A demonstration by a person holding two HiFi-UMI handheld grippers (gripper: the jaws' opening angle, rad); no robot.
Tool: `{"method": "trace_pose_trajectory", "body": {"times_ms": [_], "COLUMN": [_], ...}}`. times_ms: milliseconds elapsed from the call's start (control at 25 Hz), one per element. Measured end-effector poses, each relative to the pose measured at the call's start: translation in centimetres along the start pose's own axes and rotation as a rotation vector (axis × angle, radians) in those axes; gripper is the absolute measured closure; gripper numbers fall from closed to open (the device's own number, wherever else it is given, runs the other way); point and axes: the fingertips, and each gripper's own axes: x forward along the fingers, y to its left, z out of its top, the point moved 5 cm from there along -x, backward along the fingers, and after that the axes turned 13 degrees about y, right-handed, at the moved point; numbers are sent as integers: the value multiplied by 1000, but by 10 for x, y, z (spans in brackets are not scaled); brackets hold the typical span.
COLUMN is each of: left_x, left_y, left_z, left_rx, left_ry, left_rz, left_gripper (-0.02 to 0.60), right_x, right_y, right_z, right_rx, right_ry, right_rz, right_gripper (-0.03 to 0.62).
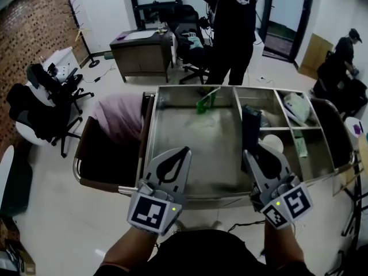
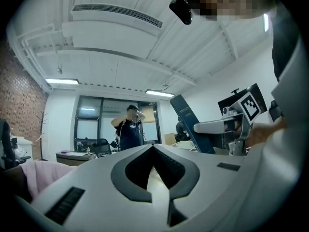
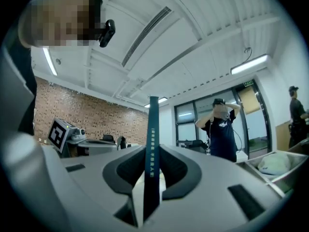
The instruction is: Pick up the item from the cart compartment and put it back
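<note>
A: Which way does the item (image 3: 153,124) point?

B: We see it edge-on in the right gripper (image 3: 153,151). It is a thin, flat, dark blue slab. Its long axis runs along the line of the jaws and its free end stands well beyond the fingertips. A line of pale print runs down the narrow edge that faces the tool's camera.

A: What is the state of that tool?

B: We read its jaws at a narrow gap, one pad pressed on each broad face of the slab. In the left gripper view the slab's far end leans toward the left gripper (image 1: 183,154).

A: And the left tool?

B: Its jaws meet tip to tip with nothing between them. It sits just to the left of the right tool, level with it and apart from it.

A: What is the pose of the hands?

B: Both forearms (image 1: 132,257) reach forward side by side. Both tools point away from the body, tilted upward, over the near rim of the cart (image 1: 190,195). The item stands ahead of the right tool's tips, near the divider (image 1: 237,105). We cannot tell whether it touches the cart.
</note>
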Motion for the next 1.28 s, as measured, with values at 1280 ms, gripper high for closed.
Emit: {"method": "trace_pose_trajectory", "body": {"times_ms": [1280], "left_x": [-14], "left_y": [10], "left_z": [-10], "left_rx": [-38], "left_ry": [1], "left_rz": [31], "left_gripper": [581], "right_x": [-8], "right_y": [3], "right_z": [-17], "right_rx": [56], "right_ry": [24], "right_rz": [19], "right_gripper": [487]}}
